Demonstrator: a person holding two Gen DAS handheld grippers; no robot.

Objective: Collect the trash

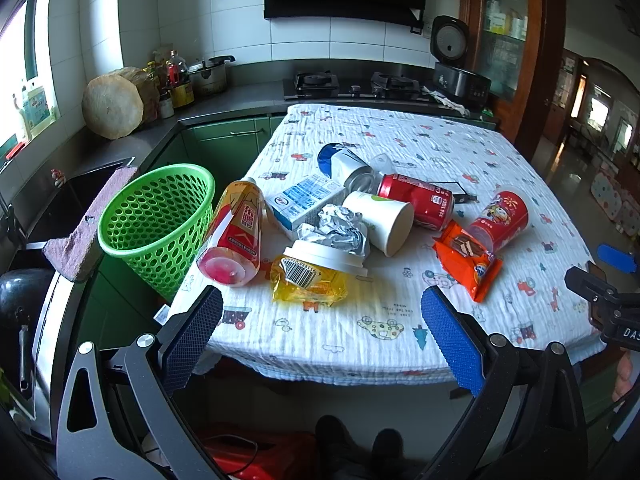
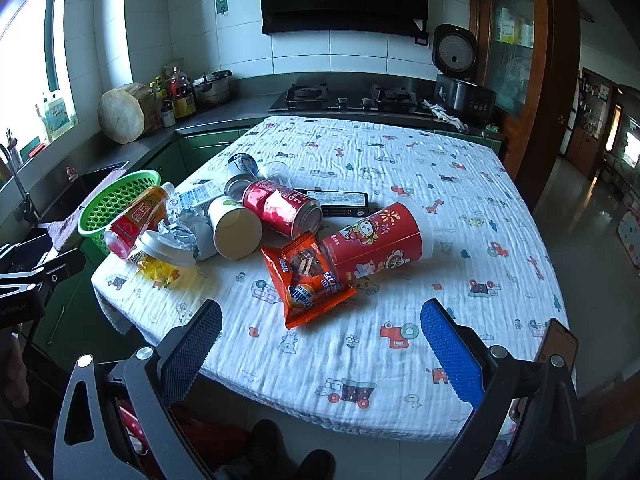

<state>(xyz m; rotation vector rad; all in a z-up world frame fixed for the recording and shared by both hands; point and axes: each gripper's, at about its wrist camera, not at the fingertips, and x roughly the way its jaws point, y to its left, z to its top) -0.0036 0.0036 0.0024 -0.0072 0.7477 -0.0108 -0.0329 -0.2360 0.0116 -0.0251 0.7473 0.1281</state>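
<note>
A heap of trash lies on the table's white patterned cloth [image 1: 400,320]: a red-labelled bottle [image 1: 234,236], a yellow wrapper [image 1: 308,284] under a white lid [image 1: 324,254], crumpled foil [image 1: 340,230], a white paper cup [image 1: 380,220], a red can [image 1: 416,200], a red cup [image 1: 500,216], an orange snack packet [image 1: 466,260], a blue-white carton [image 1: 304,200]. A green mesh basket [image 1: 156,216] stands left of the table. My left gripper [image 1: 320,336] is open and empty before the table's front edge. My right gripper [image 2: 320,344] is open and empty, near the orange packet [image 2: 308,284].
A kitchen counter with a sink [image 1: 60,204], bottles [image 1: 176,80], a pot and a gas hob [image 1: 352,84] runs behind and left. A rice cooker [image 1: 456,64] stands at the back right. A black flat box [image 2: 336,200] lies behind the red can. The far half of the cloth is bare.
</note>
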